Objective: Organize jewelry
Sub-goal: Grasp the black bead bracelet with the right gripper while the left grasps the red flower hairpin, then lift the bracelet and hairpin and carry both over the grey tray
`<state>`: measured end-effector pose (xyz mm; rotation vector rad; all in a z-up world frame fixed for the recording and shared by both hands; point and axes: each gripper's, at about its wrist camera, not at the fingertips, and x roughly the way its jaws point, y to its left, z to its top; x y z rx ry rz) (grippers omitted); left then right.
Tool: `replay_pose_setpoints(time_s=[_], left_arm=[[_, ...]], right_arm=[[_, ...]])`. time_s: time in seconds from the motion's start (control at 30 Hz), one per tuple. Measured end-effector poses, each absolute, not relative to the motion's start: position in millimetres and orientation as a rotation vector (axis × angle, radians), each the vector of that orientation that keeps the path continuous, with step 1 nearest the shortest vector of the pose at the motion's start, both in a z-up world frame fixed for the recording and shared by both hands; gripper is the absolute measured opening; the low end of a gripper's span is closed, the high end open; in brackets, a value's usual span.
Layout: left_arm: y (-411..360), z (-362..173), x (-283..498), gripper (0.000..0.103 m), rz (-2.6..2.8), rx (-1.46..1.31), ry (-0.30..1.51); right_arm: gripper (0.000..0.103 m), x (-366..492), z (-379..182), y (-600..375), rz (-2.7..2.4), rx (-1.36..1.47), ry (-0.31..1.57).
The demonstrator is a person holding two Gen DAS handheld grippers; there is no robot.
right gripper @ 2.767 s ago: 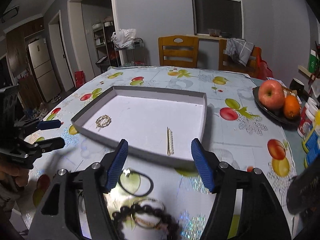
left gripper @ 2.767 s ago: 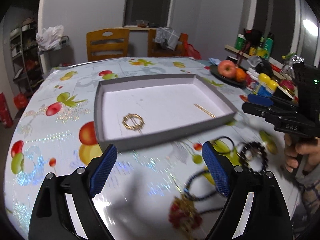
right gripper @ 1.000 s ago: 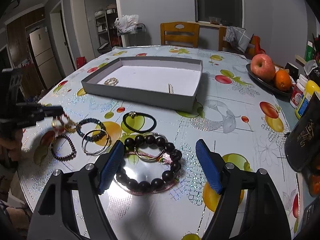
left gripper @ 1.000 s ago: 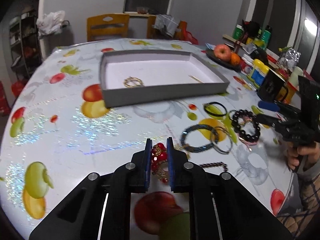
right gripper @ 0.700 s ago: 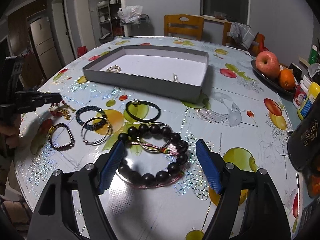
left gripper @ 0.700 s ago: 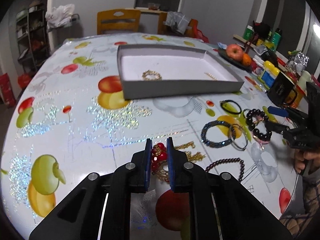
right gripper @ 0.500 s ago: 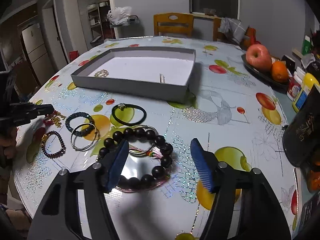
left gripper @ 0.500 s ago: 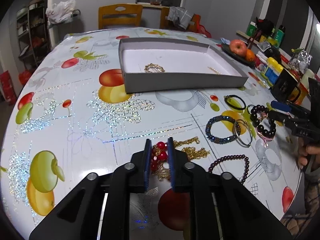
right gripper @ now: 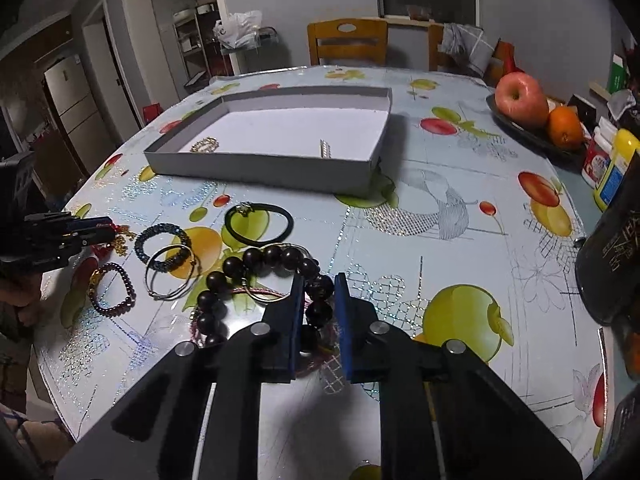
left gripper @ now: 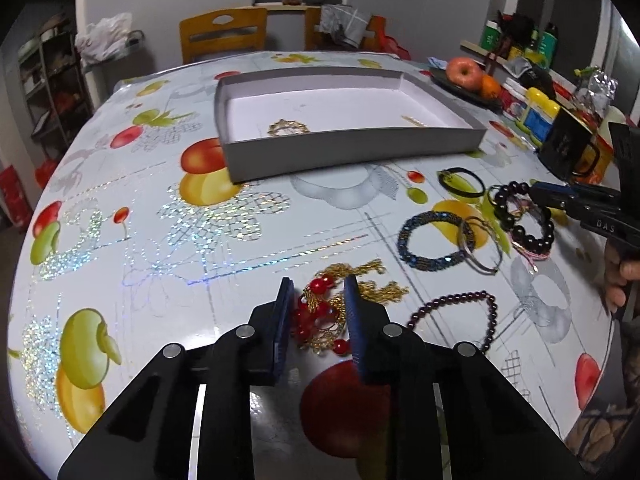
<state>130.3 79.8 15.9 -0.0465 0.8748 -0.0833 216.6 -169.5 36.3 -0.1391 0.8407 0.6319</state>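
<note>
A red-and-gold necklace (left gripper: 320,312) lies on the fruit-print tablecloth between the pads of my left gripper (left gripper: 319,304), whose jaws have parted and stand slightly off it. My right gripper (right gripper: 318,300) is closing, and its pads pinch a bead of the black bead bracelet (right gripper: 256,258). A blue bead bracelet (left gripper: 432,240), a silver bangle (left gripper: 480,244), a dark red bracelet (left gripper: 460,316) and a black hair tie (left gripper: 460,182) lie between the two grippers. The grey tray (left gripper: 352,152) behind them holds a gold ring (left gripper: 289,127) and a gold clip (left gripper: 414,121).
A plate with an apple (right gripper: 520,100) and an orange sits at the far right. A black mug (right gripper: 612,264) stands close to the right gripper, with bottles behind it. Wooden chairs (right gripper: 346,42) stand beyond the table. A person's hand (left gripper: 618,280) holds the right gripper.
The right jaws went from wide apart to closed around a bead of the black bracelet. The left jaws, tight on the necklace before, have widened a little.
</note>
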Motion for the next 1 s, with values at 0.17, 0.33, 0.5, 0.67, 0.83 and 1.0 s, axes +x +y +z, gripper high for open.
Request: replay_pose_setpoints(time_s=[0.17, 0.33, 0.5, 0.67, 0.83, 1.0], left_arm=[[80, 22, 125, 0.026, -0.098, -0.063, 0.847], [74, 43, 118, 0.026, -0.11, -0.058, 0.795], [66, 70, 114, 0.026, -0.113, -0.026, 0.739], [62, 88, 117, 0.026, -0.11, -0.002, 0.709], [63, 102, 122, 0.026, -0.11, 0.004, 0.683], [64, 110, 129, 0.026, -0.113, 0.001, 0.671]], right_arm=[[0.015, 208, 49, -165, 0.654, -0.148, 0.8], [0.015, 204, 66, -161, 0.675, -0.156, 0.751], [0.015, 201, 82, -154, 0.695, -0.163, 0.708], [0.015, 200, 95, -148, 0.711, -0.174, 0.673], [0.015, 201, 107, -143, 0.72, -0.179, 0.64], [0.015, 204, 117, -138, 0.725, -0.176, 0.614]])
